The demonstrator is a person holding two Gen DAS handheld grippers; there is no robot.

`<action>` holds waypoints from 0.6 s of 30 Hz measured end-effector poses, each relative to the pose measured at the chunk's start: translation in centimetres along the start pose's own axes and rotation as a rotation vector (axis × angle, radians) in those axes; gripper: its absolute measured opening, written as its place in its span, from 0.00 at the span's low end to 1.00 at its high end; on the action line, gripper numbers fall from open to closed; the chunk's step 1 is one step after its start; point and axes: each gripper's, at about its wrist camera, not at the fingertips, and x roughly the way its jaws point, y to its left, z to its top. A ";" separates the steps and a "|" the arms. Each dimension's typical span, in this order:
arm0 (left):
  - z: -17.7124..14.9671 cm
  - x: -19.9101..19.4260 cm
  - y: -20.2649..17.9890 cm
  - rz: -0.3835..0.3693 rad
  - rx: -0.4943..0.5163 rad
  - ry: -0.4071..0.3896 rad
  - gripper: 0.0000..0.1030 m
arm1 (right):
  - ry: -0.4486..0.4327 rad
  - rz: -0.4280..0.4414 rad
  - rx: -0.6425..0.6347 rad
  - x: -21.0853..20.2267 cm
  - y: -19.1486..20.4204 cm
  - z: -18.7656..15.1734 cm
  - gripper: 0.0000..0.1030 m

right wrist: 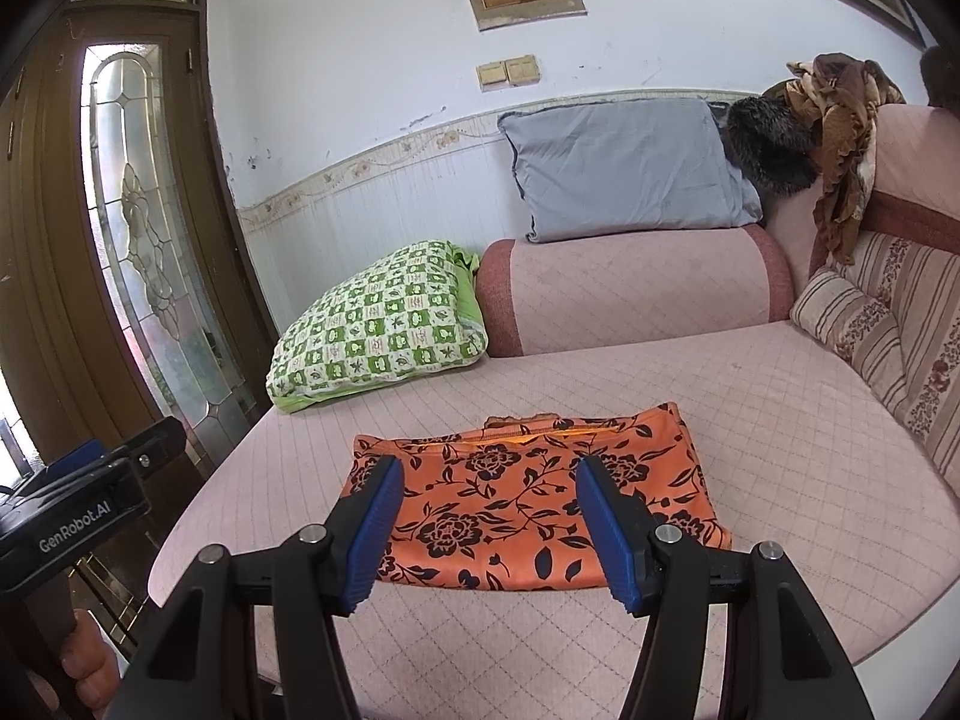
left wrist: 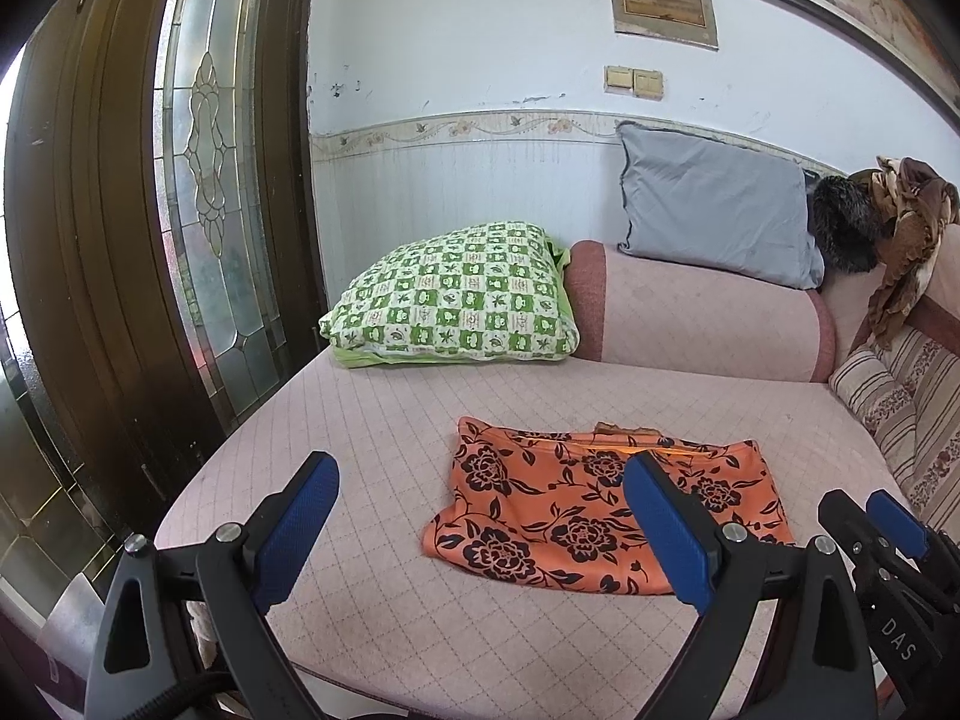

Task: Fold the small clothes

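Observation:
An orange garment with black flowers [left wrist: 600,507] [right wrist: 528,498] lies folded flat on the pink quilted sofa seat [left wrist: 372,420] [right wrist: 780,432], its waistband edge toward the back. My left gripper [left wrist: 480,480] hovers open above the seat, its left blue pad over bare cushion and its right pad over the garment's middle, nothing between them. My right gripper [right wrist: 486,480] is open too, held above the garment's near edge without touching it. In the left wrist view the right gripper [left wrist: 888,522] shows at the right edge.
A green checked pillow [left wrist: 456,300] [right wrist: 378,324] leans at the seat's back left. A grey cushion [left wrist: 714,204] [right wrist: 624,168] rests on the pink bolster [left wrist: 696,312]. A striped cushion [right wrist: 858,324] and brown cloth [right wrist: 840,120] are at the right. A wooden glass door [left wrist: 204,180] stands left.

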 end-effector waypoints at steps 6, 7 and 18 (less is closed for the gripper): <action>0.2 -0.1 0.2 0.000 -0.002 -0.005 0.93 | -0.002 0.002 -0.001 0.1 0.0 -0.1 0.62; 0.2 -0.1 0.2 0.002 -0.002 -0.005 0.93 | -0.003 0.001 -0.001 0.1 -0.1 -0.1 0.62; 0.3 -0.3 0.1 -0.002 0.002 -0.009 0.93 | -0.016 -0.005 0.004 -0.3 -0.3 0.1 0.62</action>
